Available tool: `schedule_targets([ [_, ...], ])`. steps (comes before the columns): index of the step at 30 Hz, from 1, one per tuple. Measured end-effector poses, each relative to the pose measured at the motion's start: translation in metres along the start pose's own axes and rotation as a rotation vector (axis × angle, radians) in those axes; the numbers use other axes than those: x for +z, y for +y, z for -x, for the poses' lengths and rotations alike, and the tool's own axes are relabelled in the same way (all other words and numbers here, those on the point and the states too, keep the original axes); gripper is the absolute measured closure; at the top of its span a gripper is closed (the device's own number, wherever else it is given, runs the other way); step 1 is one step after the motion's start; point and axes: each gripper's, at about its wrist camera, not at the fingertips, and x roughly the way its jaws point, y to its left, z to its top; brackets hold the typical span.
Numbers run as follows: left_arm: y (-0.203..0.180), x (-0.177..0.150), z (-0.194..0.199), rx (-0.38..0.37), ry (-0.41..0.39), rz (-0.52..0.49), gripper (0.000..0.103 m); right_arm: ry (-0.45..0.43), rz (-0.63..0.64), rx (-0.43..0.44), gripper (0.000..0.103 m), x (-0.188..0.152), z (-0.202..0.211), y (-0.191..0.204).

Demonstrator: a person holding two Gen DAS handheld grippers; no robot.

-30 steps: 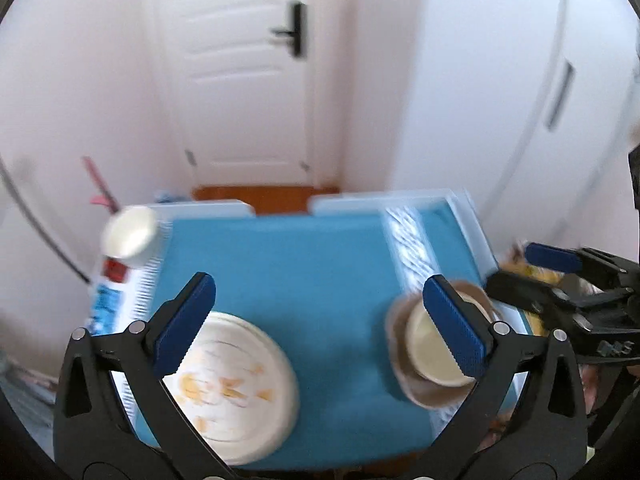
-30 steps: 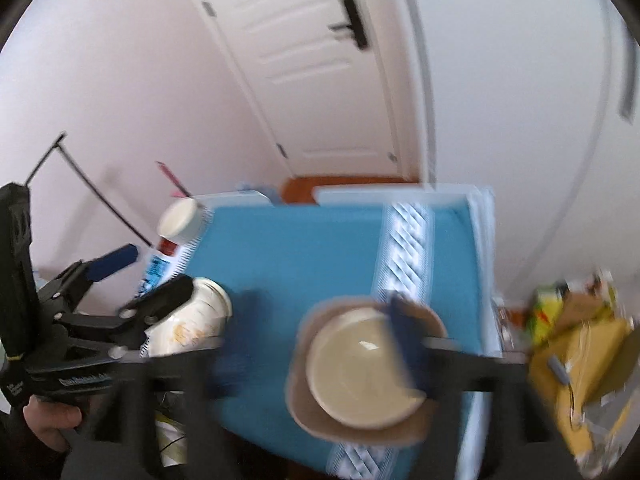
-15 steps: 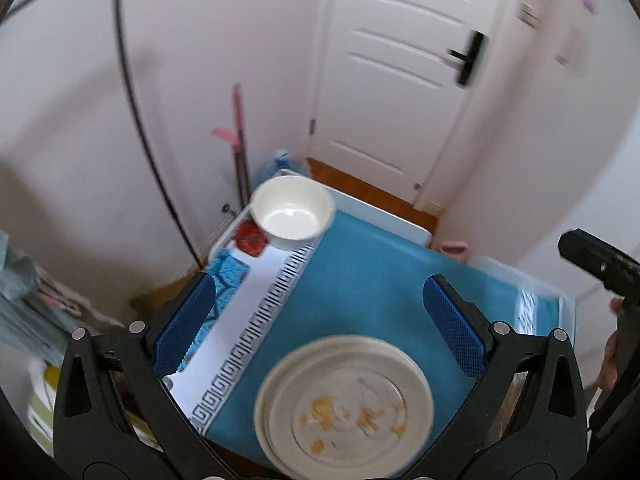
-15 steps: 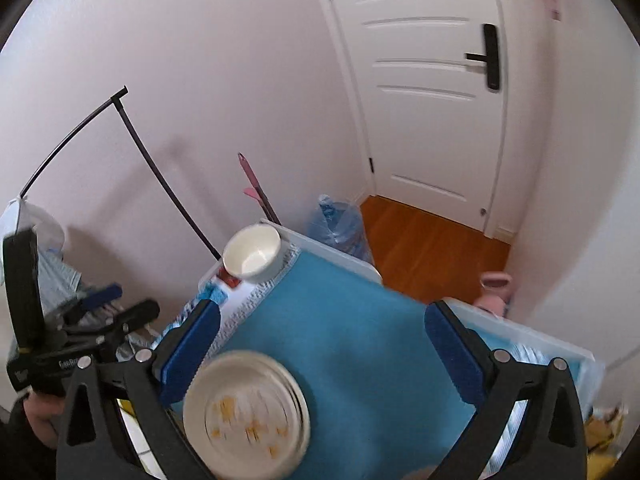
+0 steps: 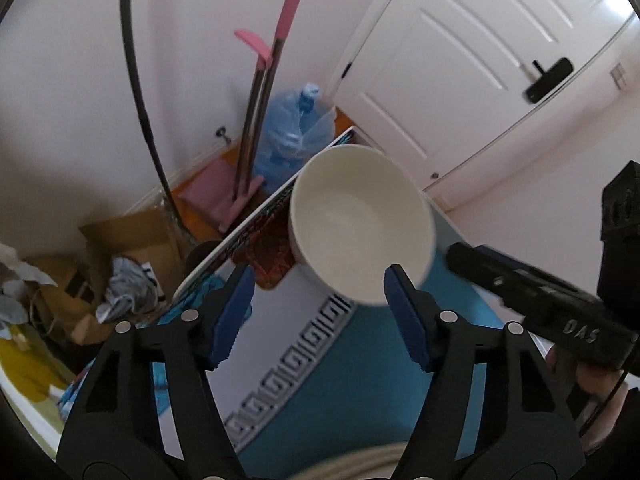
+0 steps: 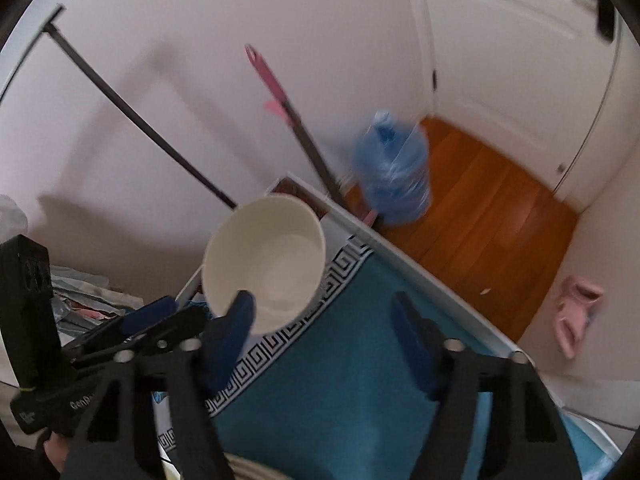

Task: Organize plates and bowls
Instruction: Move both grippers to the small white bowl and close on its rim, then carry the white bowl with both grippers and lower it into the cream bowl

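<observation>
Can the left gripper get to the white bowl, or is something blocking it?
Probably yes. The white bowl sits just ahead of the left gripper, with nothing between them. Its jaws have just been closing but hold nothing. The right gripper is close beside it and might crowd it.

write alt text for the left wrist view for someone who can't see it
A white bowl sits empty at the corner of a table covered by a blue cloth, just beyond the open blue pads of the left hand-held gripper, which holds nothing. The right hand-held gripper reaches in from the right; behind are a water jug and white door.
</observation>
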Motion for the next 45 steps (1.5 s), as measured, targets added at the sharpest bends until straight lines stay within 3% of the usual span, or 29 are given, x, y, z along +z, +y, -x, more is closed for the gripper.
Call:
schedule_targets([
  [2, 0.003, 0.006, -0.013, 0.001, 0.017, 0.003, 0.050, 0.032, -0.006, 0.010, 0.048, 0.002, -0.019, -0.002],
  [7, 0.005, 0.014, -0.036, 0.018, 0.046, -0.013, 0.059, 0.058, 0.001, 0.017, 0.053, 0.008, -0.046, -0.002],
  [10, 0.005, 0.015, -0.046, 0.031, 0.061, -0.030, 0.075, 0.070, 0.003, 0.023, 0.068, 0.008, -0.052, -0.002],
  [12, 0.005, 0.016, -0.049, 0.008, 0.050, -0.030, 0.080, 0.082, 0.000, 0.030, 0.079, 0.009, -0.056, -0.002],
  [14, 0.002, 0.017, -0.049, 0.024, 0.044, -0.047, 0.080, 0.080, -0.010, 0.042, 0.083, 0.009, -0.059, -0.003],
  [26, -0.020, 0.012, -0.021, 0.041, -0.008, -0.134, 0.080, 0.024, -0.015, 0.030, 0.083, 0.007, -0.045, 0.002],
  [35, -0.062, -0.019, 0.054, 0.006, -0.079, -0.224, 0.080, -0.097, -0.030, 0.018, 0.083, -0.024, 0.040, 0.009],
  [45, -0.138, -0.116, 0.128, -0.064, -0.066, -0.347, 0.080, -0.167, -0.101, -0.072, 0.083, -0.125, 0.156, -0.003],
])
